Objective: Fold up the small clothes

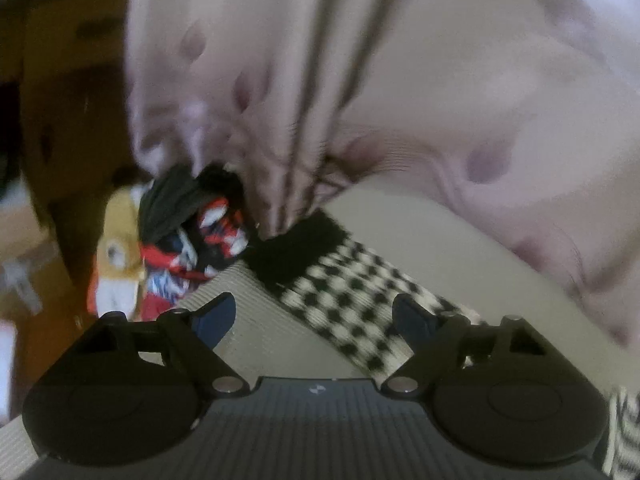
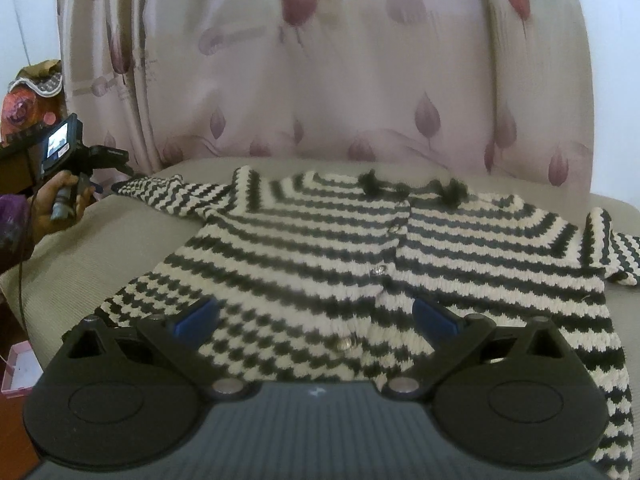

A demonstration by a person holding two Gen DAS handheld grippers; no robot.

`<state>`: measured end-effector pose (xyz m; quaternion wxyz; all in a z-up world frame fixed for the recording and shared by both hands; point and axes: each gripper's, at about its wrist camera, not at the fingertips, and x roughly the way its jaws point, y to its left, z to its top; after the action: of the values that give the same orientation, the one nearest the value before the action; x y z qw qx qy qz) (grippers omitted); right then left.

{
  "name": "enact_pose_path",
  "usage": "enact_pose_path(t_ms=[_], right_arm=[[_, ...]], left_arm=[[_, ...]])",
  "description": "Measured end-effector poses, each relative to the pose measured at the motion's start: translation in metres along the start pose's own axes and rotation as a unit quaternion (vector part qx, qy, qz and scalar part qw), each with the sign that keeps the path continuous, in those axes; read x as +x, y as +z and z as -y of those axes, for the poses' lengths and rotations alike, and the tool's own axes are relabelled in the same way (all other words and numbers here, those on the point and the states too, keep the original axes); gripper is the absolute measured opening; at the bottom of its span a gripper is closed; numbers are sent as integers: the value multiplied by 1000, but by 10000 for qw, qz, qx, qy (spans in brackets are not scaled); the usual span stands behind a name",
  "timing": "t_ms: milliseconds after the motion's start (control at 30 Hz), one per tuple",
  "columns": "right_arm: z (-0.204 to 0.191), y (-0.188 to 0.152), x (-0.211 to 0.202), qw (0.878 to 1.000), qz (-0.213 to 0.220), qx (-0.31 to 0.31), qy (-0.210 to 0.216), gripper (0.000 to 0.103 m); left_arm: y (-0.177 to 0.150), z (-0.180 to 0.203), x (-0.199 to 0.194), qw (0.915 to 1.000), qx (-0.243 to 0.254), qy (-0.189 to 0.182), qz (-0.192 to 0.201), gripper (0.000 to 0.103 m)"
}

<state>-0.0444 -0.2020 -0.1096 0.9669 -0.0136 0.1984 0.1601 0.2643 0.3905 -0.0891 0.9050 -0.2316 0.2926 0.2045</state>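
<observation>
A small black-and-white striped knitted cardigan (image 2: 320,248) lies spread flat, front up, on a beige cushion (image 2: 120,232), sleeves out to both sides. My right gripper (image 2: 316,316) is open and empty, hovering over the cardigan's lower hem near the button line. My left gripper (image 1: 316,316) is open and empty, its fingers on either side of the cardigan's left sleeve (image 1: 344,292), which ends in a black cuff (image 1: 296,252). The left gripper also shows in the right wrist view (image 2: 92,160), held by a hand at the sleeve's far end.
A pale pink curtain (image 2: 320,80) with leaf print hangs right behind the cushion. A heap of dark, red and white clothes (image 1: 188,236) and a yellow plush toy (image 1: 116,256) lie past the cushion's left end. A pink box (image 2: 16,368) sits low at the left.
</observation>
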Motion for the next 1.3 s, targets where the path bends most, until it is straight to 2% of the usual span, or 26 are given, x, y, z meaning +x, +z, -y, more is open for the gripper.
enact_pose_path(t_ms=[100, 200, 233, 267, 300, 333, 400, 467, 600, 733, 800, 900, 967, 1067, 1100, 1133, 1167, 1200, 1233, 1300], right_arm=[[1, -1, 2, 10000, -74, -4, -38, 103], [1, -1, 2, 9999, -115, 14, -84, 103], [2, -1, 2, 9999, -126, 25, -92, 103], [2, -1, 2, 9998, -135, 34, -103, 103], [3, -1, 2, 9998, -143, 42, -117, 103], [3, -1, 2, 9998, -147, 49, -128, 103], [3, -1, 2, 9998, -131, 62, -125, 103], [4, 0, -1, 9999, -91, 63, -128, 103], [6, 2, -9, 9999, 63, 69, -123, 103], [13, 1, -14, 9995, 156, 255, -82, 103], [16, -1, -17, 9992, 169, 367, -33, 103], [18, -4, -24, 9989, 234, 411, 19, 103], [20, -7, -31, 9986, 331, 421, 9, 103], [30, -11, -41, 9977, 397, 548, -49, 103], [36, -13, -46, 9970, 435, 627, -85, 103], [43, -15, -52, 9962, 480, 711, -123, 103], [51, -17, -57, 9954, 520, 791, -177, 103], [62, -18, -63, 9941, 561, 885, -267, 103], [74, -19, -70, 9923, 617, 998, -399, 103], [105, -23, -84, 9865, 775, 1299, -622, 103]], left_arm=[[13, -15, 20, 9991, -408, 31, -145, 81], [21, -13, 27, 9994, -354, 5, -36, 81], [22, -11, 28, 9996, -294, -7, -38, 74], [18, -6, 28, 9999, -151, 26, -24, 63], [18, 0, 29, 9998, 57, 182, -18, 34], [18, 4, 34, 9994, 169, 297, -37, 12], [18, 0, 32, 9998, 77, 197, 17, 11], [18, -1, 24, 9996, 48, 275, 76, 11], [13, -14, -33, 9982, -141, 291, 503, 11], [-10, -29, -99, 9958, -175, 542, 721, 11], [-29, -36, -127, 9931, -47, 809, 848, 11], [-53, -46, -148, 9903, 31, 1084, 864, 11], [-66, -51, -151, 9911, 59, 1081, 769, 12], [-85, -52, -153, 9855, 285, 1449, 837, 21], [-89, -52, -156, 9837, 277, 1522, 918, 32], [-92, -52, -164, 9816, 207, 1596, 1031, 51], [-95, -51, -172, 9800, 138, 1591, 1186, 60], [-98, -46, -184, 9779, 116, 1548, 1398, 73], [-101, -40, -194, 9759, 168, 1505, 1573, 82], [-109, -16, -214, 9727, 421, 1317, 1863, 89]])
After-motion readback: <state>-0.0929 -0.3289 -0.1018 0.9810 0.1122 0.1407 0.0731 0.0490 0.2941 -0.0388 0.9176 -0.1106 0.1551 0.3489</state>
